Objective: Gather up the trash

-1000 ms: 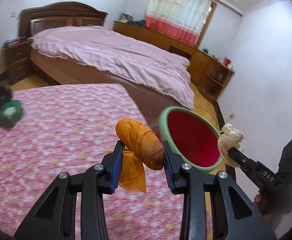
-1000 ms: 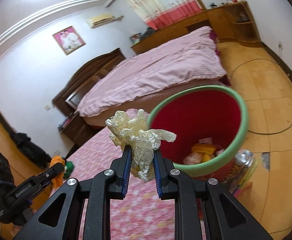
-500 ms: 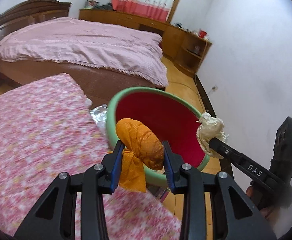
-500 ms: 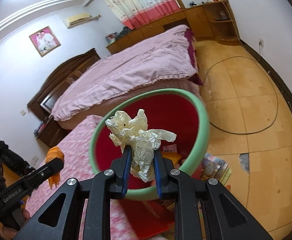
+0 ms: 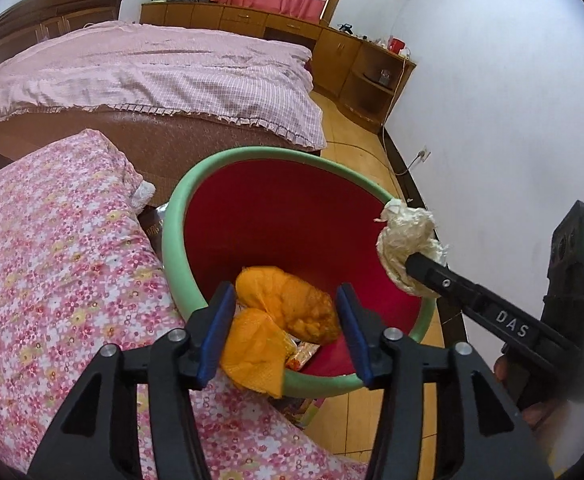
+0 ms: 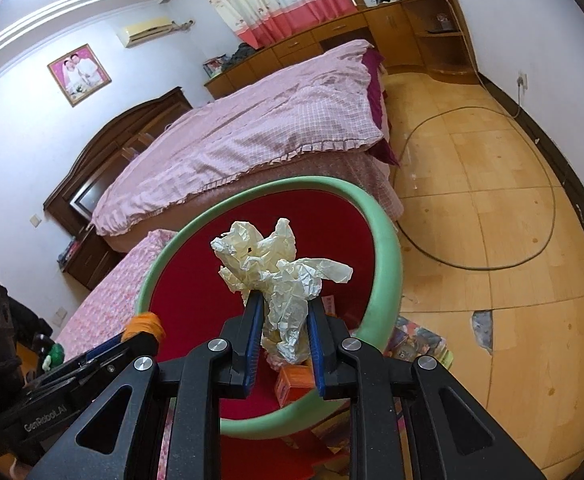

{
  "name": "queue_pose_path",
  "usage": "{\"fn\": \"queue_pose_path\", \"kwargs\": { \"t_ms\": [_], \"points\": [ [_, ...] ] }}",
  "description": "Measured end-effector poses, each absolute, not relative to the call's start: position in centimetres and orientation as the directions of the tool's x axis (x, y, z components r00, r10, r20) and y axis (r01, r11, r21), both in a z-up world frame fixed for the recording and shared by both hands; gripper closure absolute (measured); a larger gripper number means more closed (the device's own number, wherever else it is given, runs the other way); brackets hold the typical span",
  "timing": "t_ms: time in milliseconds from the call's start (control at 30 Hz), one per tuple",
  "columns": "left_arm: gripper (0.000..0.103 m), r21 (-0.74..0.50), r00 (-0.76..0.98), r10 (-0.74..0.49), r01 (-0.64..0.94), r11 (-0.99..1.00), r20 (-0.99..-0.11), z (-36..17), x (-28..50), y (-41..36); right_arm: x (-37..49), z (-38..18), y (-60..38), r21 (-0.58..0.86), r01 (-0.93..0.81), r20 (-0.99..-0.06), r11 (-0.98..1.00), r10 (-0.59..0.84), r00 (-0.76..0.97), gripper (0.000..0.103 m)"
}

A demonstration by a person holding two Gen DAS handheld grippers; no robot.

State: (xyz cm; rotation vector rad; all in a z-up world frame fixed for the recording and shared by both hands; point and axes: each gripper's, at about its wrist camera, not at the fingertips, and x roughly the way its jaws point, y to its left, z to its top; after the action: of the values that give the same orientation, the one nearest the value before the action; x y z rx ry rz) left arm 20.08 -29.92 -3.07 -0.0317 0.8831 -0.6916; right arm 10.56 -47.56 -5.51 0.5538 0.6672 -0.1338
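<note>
A red bin with a green rim [image 5: 173, 240] stands beside the flowered bed; it also shows in the right wrist view [image 6: 388, 264]. My left gripper [image 5: 287, 320] is open over the bin's near rim; the orange mesh wad [image 5: 287, 312] sits loose between its pads, partly draped on the rim. My right gripper [image 6: 283, 344] is shut on a crumpled cream paper wad [image 6: 279, 276], held over the bin mouth. That wad also shows in the left wrist view [image 5: 406, 250]. Wrappers lie at the bin's bottom [image 6: 292, 384].
A pink flowered bedspread [image 5: 51, 280] lies to the left of the bin. A larger bed with a pink quilt [image 5: 163, 76] stands behind it. A wooden floor with a looping cable [image 6: 492, 208] lies right. Packets [image 6: 420, 344] lie on the floor by the bin.
Both grippers moved over the bin. My left gripper's jaws opened and the orange wad slipped down between them onto the rim. My right gripper still grips the paper wad.
</note>
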Motion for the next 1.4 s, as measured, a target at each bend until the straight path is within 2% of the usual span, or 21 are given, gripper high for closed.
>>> {"fn": "queue_pose_path", "kwargs": {
  "t_ms": [167,300,433,500,700,1067,1200,1400],
  "points": [
    [0.049,-0.287,0.457,-0.552,0.528,0.799,-0.697,-2.6,20.1,-29.1,11.3,-5.9,-47.3,0.441,0.279,-0.631,0.853,0.073,0.773,0.078],
    [0.049,-0.291,0.47,-0.538,0.5,0.816,-0.699,-2.5,20.0,-27.7,11.6,-6.2,-47.2,0.45,0.278,-0.643,0.849,0.091,0.76,0.071],
    [0.049,-0.286,0.492,-0.518,0.472,0.834,-0.7,-2.2,19.6,-26.0,11.7,-6.5,-46.9,0.455,0.286,-0.654,0.843,0.098,0.75,0.053],
    [0.049,-0.278,0.506,-0.5,0.452,0.848,-0.703,-2.0,19.6,-25.0,11.8,-6.5,-46.5,0.451,0.288,-0.663,0.845,0.101,0.742,0.051],
    [0.049,-0.282,0.546,-0.461,0.381,0.88,-0.7,-1.5,19.0,-21.5,11.2,-5.7,-45.0,0.433,0.265,-0.658,0.861,0.102,0.746,0.036],
    [0.049,-0.264,0.625,-0.381,0.275,0.924,-0.682,0.0,16.4,-14.9,9.0,-3.3,-41.6,0.407,0.233,-0.64,0.883,0.093,0.763,0.034],
    [0.048,-0.26,0.655,-0.341,0.222,0.94,-0.674,0.8,15.0,-12.6,8.2,-2.6,-40.1,0.399,0.213,-0.633,0.892,0.1,0.767,0.024],
    [0.048,-0.249,0.688,-0.282,0.149,0.957,-0.668,1.6,12.9,-8.9,6.7,-1.1,-37.9,0.398,0.184,-0.613,0.899,0.111,0.782,0.024]
  ]
}}
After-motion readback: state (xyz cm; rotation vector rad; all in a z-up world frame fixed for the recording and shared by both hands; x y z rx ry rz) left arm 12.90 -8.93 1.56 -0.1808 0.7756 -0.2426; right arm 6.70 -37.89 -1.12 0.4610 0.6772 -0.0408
